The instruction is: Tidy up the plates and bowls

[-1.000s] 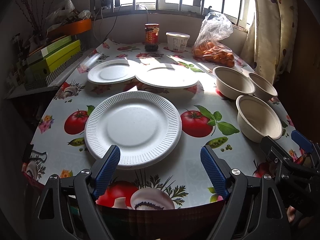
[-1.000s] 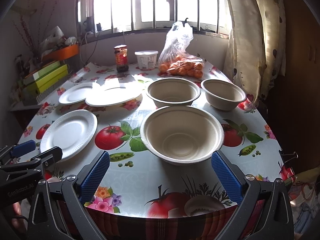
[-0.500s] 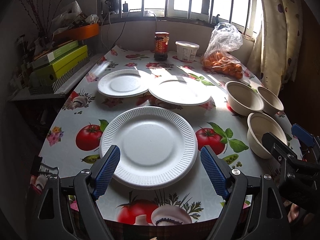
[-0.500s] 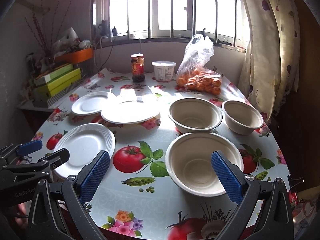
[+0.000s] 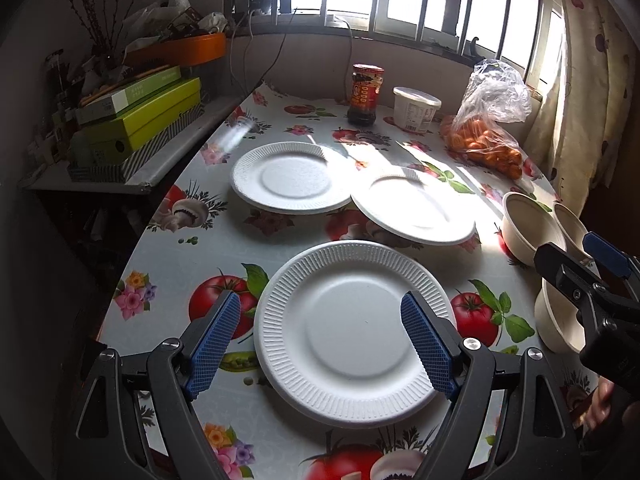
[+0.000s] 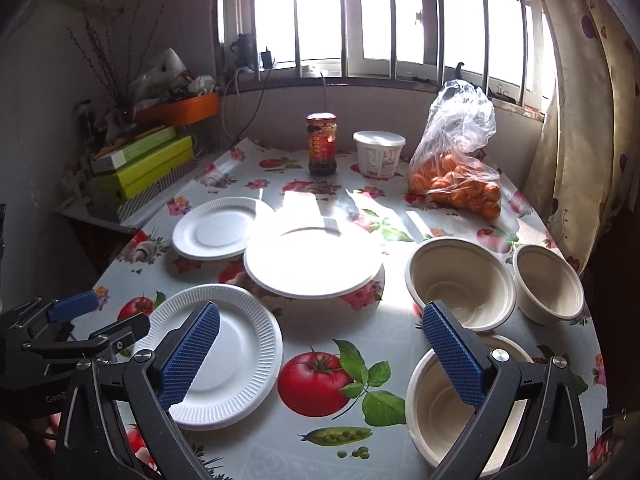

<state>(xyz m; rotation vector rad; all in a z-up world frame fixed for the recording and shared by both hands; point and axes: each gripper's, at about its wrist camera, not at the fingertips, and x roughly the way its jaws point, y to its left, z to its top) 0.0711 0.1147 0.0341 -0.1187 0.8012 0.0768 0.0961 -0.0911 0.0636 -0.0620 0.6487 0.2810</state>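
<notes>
Left claw (image 5: 326,340) gaping above near plate (image 5: 352,332); right claw (image 6: 320,356) gaping above near bowl (image 6: 440,412); nothing gripped.

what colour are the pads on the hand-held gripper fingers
Blue, with a fine grid texture; the pads show best in the right wrist view.

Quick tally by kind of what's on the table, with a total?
Plates: 3, near, middle, far
Bowls: 3, near, middle, far
Jar: 1
Tub: 1
Bag of oranges: 1
Total: 9
</notes>
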